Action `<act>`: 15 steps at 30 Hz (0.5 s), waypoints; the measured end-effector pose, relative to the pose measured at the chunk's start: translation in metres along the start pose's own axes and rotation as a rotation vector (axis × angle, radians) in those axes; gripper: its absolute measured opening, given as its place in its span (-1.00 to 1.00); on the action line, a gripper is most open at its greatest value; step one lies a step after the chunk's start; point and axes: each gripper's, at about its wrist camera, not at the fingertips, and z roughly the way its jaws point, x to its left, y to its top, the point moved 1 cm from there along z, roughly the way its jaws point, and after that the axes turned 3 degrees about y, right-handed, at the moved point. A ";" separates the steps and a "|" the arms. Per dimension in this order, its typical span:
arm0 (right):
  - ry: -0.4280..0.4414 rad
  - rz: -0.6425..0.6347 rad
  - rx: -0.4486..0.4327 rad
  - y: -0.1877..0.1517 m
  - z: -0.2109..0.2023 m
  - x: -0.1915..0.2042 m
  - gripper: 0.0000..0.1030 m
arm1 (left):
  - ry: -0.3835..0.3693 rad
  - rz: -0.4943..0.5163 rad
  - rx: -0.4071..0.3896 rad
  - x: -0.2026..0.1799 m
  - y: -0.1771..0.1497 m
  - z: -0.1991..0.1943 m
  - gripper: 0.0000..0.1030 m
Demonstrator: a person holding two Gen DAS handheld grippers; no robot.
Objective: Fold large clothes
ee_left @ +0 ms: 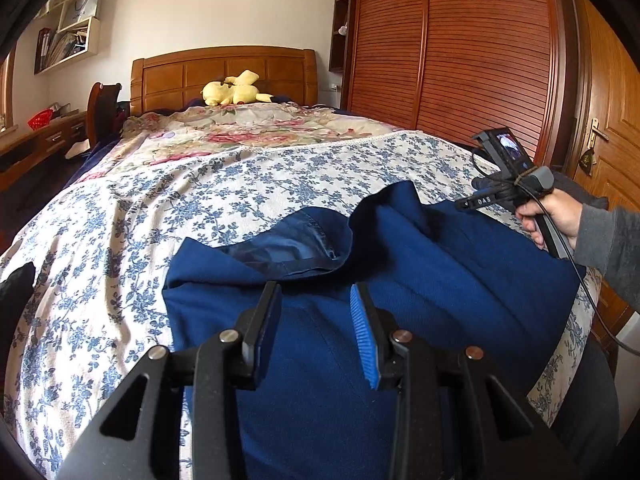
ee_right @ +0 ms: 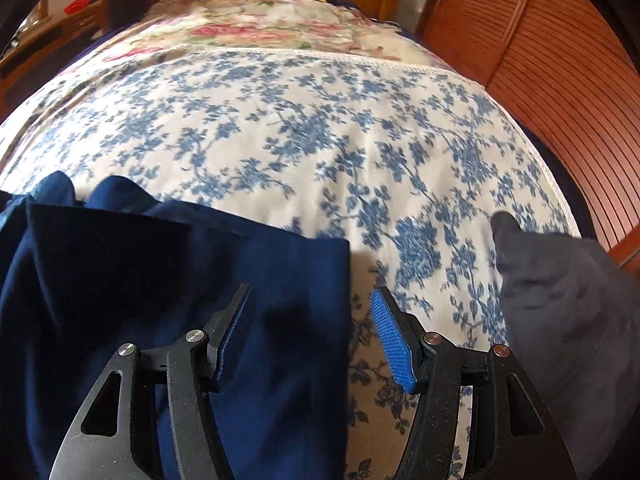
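Your left gripper [ee_left: 316, 324] is spread apart, empty, over the blue garment [ee_left: 400, 280] on the bedspread [ee_left: 160, 184]. Your right gripper [ee_right: 310, 330] is likewise apart, straddling the garment's right edge.

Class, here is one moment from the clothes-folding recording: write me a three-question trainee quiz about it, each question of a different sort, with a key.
1. True or false: the left gripper is clamped on the blue garment.
2. What lies right of the blue garment, near the right gripper? A) grey garment B) red basket C) book
3. Fill in: the yellow plush toy lies by the wooden ____.

Key: 1 false, its jaws are open. 2 A. 3 headboard.
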 end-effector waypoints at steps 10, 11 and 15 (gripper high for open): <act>0.200 -0.199 -0.134 0.004 -0.063 0.100 0.19 | 0.050 -0.053 -0.024 0.034 0.001 -0.013 -0.34; 0.234 -0.230 -0.148 0.004 -0.070 0.118 0.19 | 0.054 -0.059 -0.026 0.038 0.001 -0.015 -0.34; 0.345 -0.335 -0.175 0.003 -0.088 0.181 0.19 | 0.082 -0.076 -0.032 0.051 -0.001 -0.020 -0.34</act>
